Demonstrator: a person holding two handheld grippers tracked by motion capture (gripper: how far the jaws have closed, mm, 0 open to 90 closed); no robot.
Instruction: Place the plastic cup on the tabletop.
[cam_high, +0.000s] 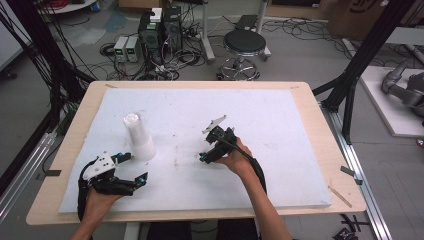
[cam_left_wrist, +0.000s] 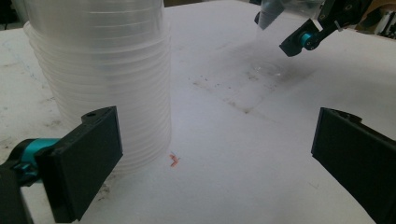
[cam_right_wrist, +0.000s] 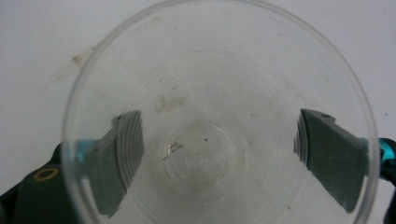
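A clear plastic cup (cam_right_wrist: 201, 70) sits mouth-up between the jaws of my right gripper (cam_right_wrist: 219, 156). The jaws stand wide on either side, seen through the cup's wall, and the pads do not press it. In the left gripper view that cup (cam_left_wrist: 280, 14) is at the far top beside the right gripper (cam_left_wrist: 299, 42). A tall stack of clear cups (cam_high: 137, 137) stands left of centre on the white mat (cam_high: 280, 125). My left gripper (cam_high: 136, 167) is open just in front of the stack (cam_left_wrist: 100, 70), with nothing between its jaws (cam_left_wrist: 210, 154).
The mat lies on a wooden table (cam_high: 75, 130) with bare margins all round. A tiny orange scrap (cam_left_wrist: 173, 161) lies by the stack's foot. Beyond the far edge are a stool (cam_high: 244, 45), computer boxes (cam_high: 160, 30) and cables. Black frame posts (cam_high: 350, 85) flank the table.
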